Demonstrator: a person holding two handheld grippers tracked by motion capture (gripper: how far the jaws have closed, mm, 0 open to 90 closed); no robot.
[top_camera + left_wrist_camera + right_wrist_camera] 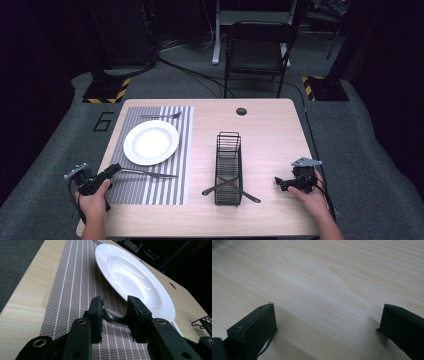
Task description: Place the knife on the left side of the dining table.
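Steel fork with a long handle (150, 174) lies on your grey striped woven placemat (150, 192), just below the round white ceramic plate (151, 142), tines pointing toward the black wire rack (228, 170). Your left gripper (114, 169) sits at the handle end. In the left gripper view the handle (113, 316) runs between the 2 black jaws; one pad looks to touch it, the other stands just off, so the jaws are loosened around it, not pinching. Fork rests flat on the mat. Plate rim lies right beside the jaws in that view. A 2nd fork (161, 116) lies on the mat above the plate. Rack stands mid-table on the pale wooden tabletop (270, 130), with 2 dark utensils (230, 189) crossed through its near end. Your right gripper (280, 182) rests low over bare wood near the right edge, well apart from the rack. In the right gripper view its jaws are spread wide, nothing between them.
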